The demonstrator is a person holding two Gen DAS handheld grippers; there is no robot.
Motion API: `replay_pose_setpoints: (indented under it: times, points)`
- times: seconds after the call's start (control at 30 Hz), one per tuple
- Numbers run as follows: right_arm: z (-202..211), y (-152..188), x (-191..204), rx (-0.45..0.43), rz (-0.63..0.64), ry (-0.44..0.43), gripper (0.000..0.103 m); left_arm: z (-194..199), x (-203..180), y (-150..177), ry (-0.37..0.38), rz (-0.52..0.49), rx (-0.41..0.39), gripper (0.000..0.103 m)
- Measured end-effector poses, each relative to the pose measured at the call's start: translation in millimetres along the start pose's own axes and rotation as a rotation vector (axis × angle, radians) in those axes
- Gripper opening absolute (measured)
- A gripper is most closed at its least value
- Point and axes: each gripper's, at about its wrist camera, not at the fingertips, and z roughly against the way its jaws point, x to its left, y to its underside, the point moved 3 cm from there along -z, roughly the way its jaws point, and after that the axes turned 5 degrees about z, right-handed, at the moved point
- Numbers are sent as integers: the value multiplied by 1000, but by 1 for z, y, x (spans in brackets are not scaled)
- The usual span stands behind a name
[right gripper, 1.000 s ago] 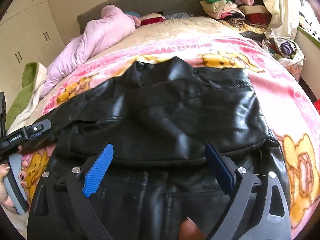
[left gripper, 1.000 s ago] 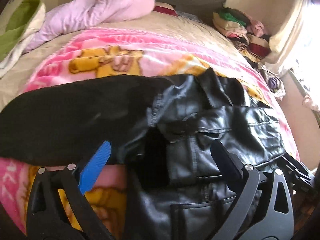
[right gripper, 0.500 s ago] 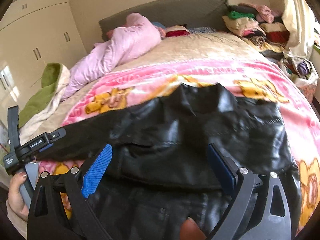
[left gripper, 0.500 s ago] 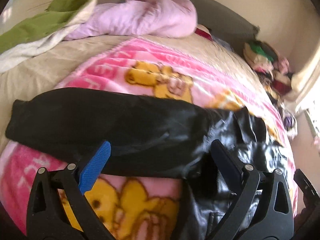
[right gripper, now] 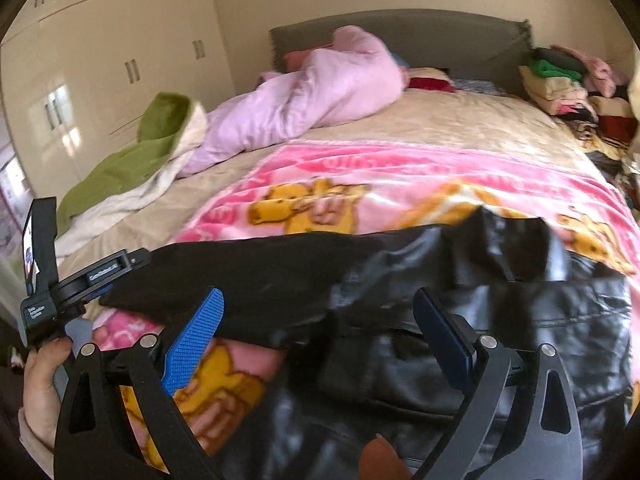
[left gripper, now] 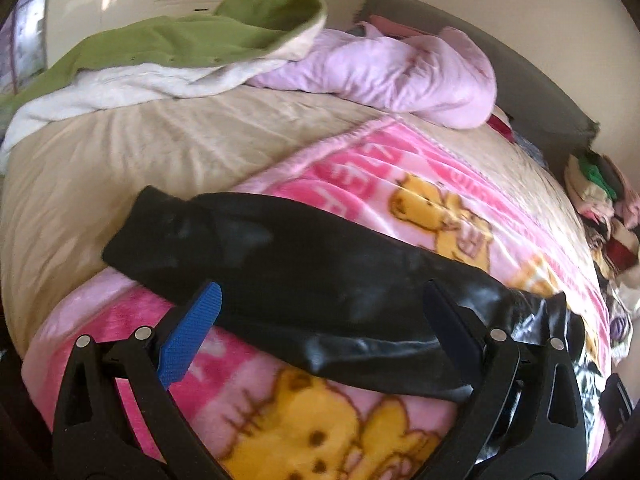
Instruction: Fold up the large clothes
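Black leather jacket (right gripper: 460, 320) on pink cartoon blanket (right gripper: 360, 176), sleeve (left gripper: 280, 264) stretched toward bed's left edge; left gripper (left gripper: 320, 316) and right gripper (right gripper: 318, 320) jaws wide, empty.

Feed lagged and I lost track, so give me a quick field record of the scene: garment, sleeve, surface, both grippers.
garment: black leather jacket, lying on the pink cartoon blanket
sleeve: left sleeve stretched straight out sideways, cuff toward the beige bedspread
left gripper: jaws wide open, over the sleeve, holding nothing
right gripper: jaws open, over the jacket body, holding nothing
clutter: lilac duvet, green blanket, stacked clothes
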Motion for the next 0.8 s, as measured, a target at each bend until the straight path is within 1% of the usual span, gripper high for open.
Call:
replay_pose_setpoints:
  times: [0.2, 0.4, 0.47, 0.53, 0.7, 0.8]
  points:
    - [-21, -11, 40, 11, 46, -62, 95, -2, 13, -4, -78, -2, -9, 94]
    - [-40, -15, 66, 27, 74, -110, 95, -11, 37, -7, -121, 96, 0, 94]
    - [-46, -13, 72, 37, 78, -121, 95, -16, 46, -7, -149, 122, 7, 94]
    - [-49, -10, 74, 46, 76, -128, 95, -21, 54, -6, -172, 151, 18, 94]
    - [-55, -4, 69, 64, 54, -133, 95, -34, 72, -2, -176, 227, 48, 94]
    - [-52, -1, 63, 66, 41, -135, 95, -42, 81, 1, -190, 255, 69, 94]
